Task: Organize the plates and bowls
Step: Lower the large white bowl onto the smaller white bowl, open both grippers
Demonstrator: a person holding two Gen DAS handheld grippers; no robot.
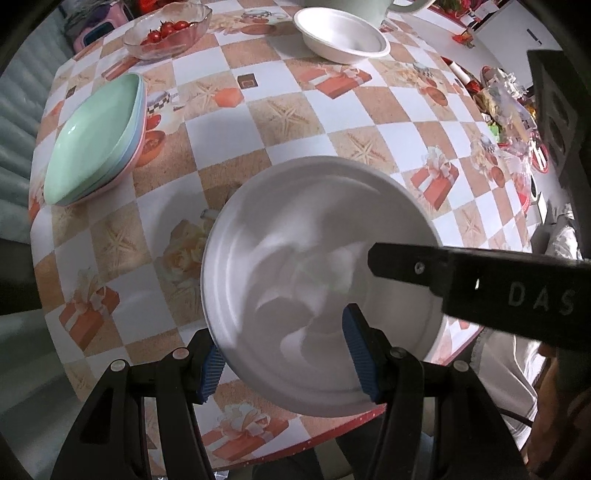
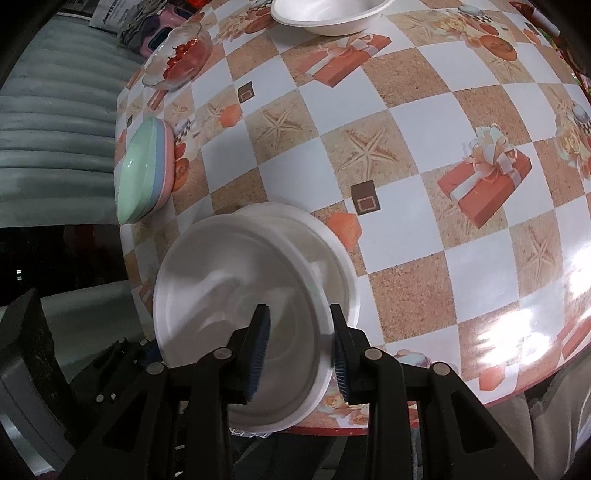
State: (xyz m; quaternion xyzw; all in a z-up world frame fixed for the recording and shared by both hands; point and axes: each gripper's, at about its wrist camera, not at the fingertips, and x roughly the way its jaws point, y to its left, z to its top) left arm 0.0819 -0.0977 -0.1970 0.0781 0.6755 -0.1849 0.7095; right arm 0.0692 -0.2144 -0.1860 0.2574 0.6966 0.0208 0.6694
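So both grippers are on the same white foam bowl (image 1: 317, 280) at the near edge of the table (image 1: 258, 122); in the right wrist view it looks like two nested bowls, one rim offset behind the other, though I can't tell for sure. The left gripper (image 1: 286, 356) has its blue-padded fingers (image 1: 356, 354) set fairly wide, one pad outside the bowl's near rim and the other inside the bowl; whether they actually pinch it I can't tell. The right gripper (image 2: 297, 354) straddles the bowl's right rim with a narrow gap, one pad inside the bowl and one outside against the wall; looks like it's clamped on the rim. The bowl sits tilted and partly hangs past the table edge.

Relative to that bowl: a stack of pastel plates (image 1: 99, 140), mint on top, then blue and pink, lies well off to its left by the table edge; a second white bowl (image 1: 341, 33) sits far beyond it; a glass bowl of cherry tomatoes (image 1: 166, 31) is at the far left corner.
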